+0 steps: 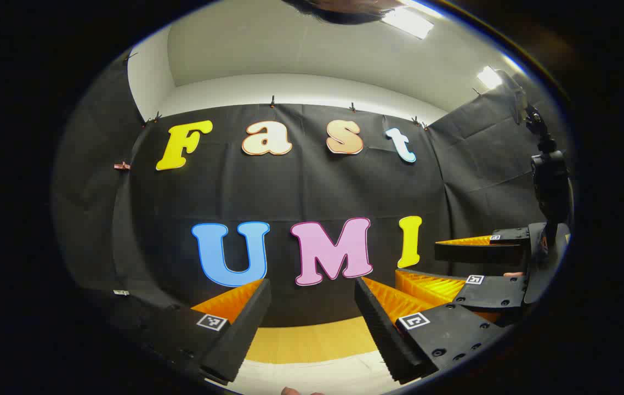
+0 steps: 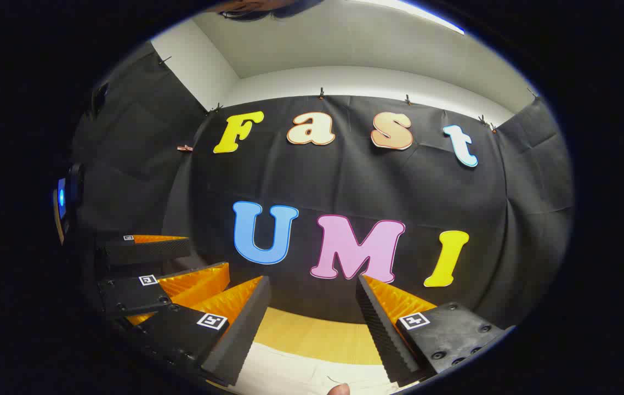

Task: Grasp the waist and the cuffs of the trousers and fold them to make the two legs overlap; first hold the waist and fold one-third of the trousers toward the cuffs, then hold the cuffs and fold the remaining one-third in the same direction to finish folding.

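A strip of pale cloth, the trousers (image 1: 312, 377) (image 2: 295, 374), lies on the wooden table (image 1: 312, 340) (image 2: 317, 336) at the bottom edge of both views; waist and cuffs are hidden. My left gripper (image 1: 312, 282) is open, held above the table and facing the black wall, with nothing between its fingers. Just as open and empty, my right gripper (image 2: 312, 280) is level with it. In the left gripper view the right gripper (image 1: 427, 260) shows close by on the right. The left gripper (image 2: 205, 257) shows close by on the left in the right gripper view.
The black cloth wall stands just behind the table's far edge. A dark device on a mount (image 1: 550, 181) rises at the right side, and a device with a blue light (image 2: 62, 197) sits at the left side. A fingertip (image 2: 339, 389) pokes in at the bottom.
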Demonstrator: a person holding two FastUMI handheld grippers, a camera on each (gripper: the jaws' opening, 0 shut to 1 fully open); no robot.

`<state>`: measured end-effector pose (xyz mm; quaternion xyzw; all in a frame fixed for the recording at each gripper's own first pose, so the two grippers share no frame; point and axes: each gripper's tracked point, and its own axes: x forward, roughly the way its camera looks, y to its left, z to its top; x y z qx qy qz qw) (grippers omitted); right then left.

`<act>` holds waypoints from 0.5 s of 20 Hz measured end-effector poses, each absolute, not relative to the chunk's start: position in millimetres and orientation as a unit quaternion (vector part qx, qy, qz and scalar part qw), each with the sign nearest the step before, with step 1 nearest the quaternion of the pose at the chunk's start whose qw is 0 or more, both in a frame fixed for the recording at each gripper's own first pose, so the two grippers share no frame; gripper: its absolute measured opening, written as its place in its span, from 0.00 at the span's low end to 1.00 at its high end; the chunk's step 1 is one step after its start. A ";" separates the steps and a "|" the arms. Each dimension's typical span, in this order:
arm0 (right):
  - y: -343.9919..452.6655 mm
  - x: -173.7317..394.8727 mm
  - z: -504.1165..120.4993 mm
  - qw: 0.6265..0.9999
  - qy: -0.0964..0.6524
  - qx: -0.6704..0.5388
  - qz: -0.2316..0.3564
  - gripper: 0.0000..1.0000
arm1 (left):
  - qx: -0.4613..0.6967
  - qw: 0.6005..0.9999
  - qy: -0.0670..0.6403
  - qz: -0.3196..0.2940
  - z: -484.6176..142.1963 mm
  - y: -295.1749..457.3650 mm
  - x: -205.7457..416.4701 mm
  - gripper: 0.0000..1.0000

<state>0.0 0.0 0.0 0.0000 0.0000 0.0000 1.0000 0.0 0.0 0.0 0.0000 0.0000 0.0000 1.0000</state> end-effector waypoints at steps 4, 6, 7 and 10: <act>-3.9 -1.5 -2.4 1.000 0.002 -0.006 -0.004 0.97 | 0.002 1.000 0.008 0.008 -7.1 7.6 -2.0 0.97; -8.3 -4.3 -7.2 1.000 0.007 -0.013 -0.007 0.96 | 0.003 1.000 0.014 0.016 -13.7 17.8 -4.1 0.97; -12.8 -6.4 -10.9 1.000 0.011 -0.019 -0.011 0.97 | 0.004 1.000 0.018 0.021 -18.9 24.8 -5.9 0.98; -29.6 -13.0 -23.1 0.998 0.026 -0.040 -0.027 0.97 | 0.013 0.999 0.029 0.032 -32.3 46.3 -14.4 0.98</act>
